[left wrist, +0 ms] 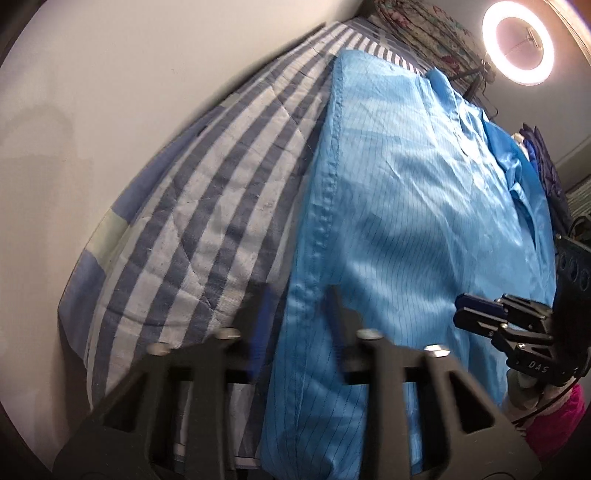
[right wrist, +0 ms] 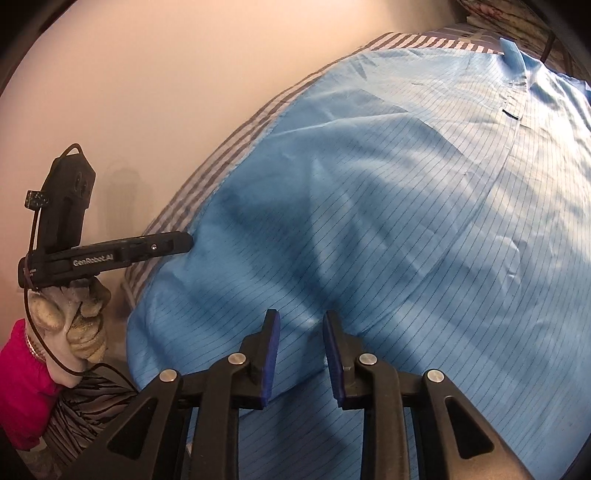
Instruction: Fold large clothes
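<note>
A large light-blue pinstriped garment [left wrist: 406,184] [right wrist: 369,203] lies spread flat over a striped quilt [left wrist: 207,206] on a bed. My left gripper [left wrist: 299,321] sits at the garment's stitched left edge. That seam fills the gap between its blurred fingers, which are shut on it. From the right wrist view the left gripper [right wrist: 186,242] meets the cloth's edge side-on, held by a gloved hand [right wrist: 74,317]. My right gripper [right wrist: 300,332] hovers just over the near part of the garment, its jaws a little apart, with the cloth beneath them. The left wrist view shows the right gripper [left wrist: 458,312] at the garment's right side.
A pale wall [left wrist: 110,92] runs along the bed's left side. A lit ring light [left wrist: 519,42] and floral fabric [left wrist: 424,33] stand beyond the far end. A dark purple item [left wrist: 546,166] lies right of the garment. Pink sleeves [right wrist: 22,376] show at the near edge.
</note>
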`<state>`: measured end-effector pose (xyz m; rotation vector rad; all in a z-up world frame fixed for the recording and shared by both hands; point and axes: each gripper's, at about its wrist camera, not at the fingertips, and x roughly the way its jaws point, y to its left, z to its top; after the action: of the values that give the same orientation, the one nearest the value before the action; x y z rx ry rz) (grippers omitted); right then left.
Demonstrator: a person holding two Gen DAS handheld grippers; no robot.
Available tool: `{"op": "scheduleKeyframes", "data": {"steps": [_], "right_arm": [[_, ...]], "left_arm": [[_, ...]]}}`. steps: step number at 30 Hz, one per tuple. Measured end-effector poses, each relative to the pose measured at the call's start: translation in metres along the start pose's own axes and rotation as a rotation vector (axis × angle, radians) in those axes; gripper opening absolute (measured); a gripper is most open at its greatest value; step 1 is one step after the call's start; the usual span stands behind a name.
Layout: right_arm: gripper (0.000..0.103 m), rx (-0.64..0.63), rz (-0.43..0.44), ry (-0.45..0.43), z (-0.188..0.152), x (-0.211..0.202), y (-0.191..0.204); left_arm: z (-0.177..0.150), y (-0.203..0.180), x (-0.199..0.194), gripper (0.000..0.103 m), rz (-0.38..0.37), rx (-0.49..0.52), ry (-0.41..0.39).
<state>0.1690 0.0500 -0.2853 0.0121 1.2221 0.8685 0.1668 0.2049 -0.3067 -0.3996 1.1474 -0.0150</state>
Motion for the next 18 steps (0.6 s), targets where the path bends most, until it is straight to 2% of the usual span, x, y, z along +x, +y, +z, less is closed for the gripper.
{"op": "scheduleKeyframes", "data": {"steps": [4, 5, 6, 8, 16, 17, 18], "right_arm": [[0.025, 0.005, 0.002, 0.001, -0.002, -0.002, 0.002], [0.025, 0.008, 0.005, 0.002, 0.0, 0.001, 0.0], [0.025, 0.011, 0.009, 0.002, 0.0, 0.001, -0.001], [0.025, 0.012, 0.012, 0.002, 0.0, 0.001, -0.002], [0.025, 0.007, 0.017, 0.004, -0.002, 0.001, -0.004], [0.025, 0.005, 0.016, 0.003, -0.002, 0.001, -0.004], [0.025, 0.002, 0.016, 0.002, -0.002, 0.002, -0.004]], "left_arm": [[-0.002, -0.002, -0.005, 0.015, 0.006, -0.007, -0.015], [-0.002, -0.001, -0.005, 0.024, 0.001, -0.018, -0.011], [-0.002, 0.0, -0.006, 0.039, -0.006, -0.028, -0.008], [-0.003, 0.005, -0.007, 0.043, -0.037, -0.058, -0.012], [-0.002, 0.013, -0.004, 0.043, -0.116, -0.116, 0.009], [-0.002, 0.012, -0.003, 0.035, -0.134, -0.117, 0.015], [-0.003, 0.011, -0.002, 0.019, -0.143, -0.119, 0.024]]}}
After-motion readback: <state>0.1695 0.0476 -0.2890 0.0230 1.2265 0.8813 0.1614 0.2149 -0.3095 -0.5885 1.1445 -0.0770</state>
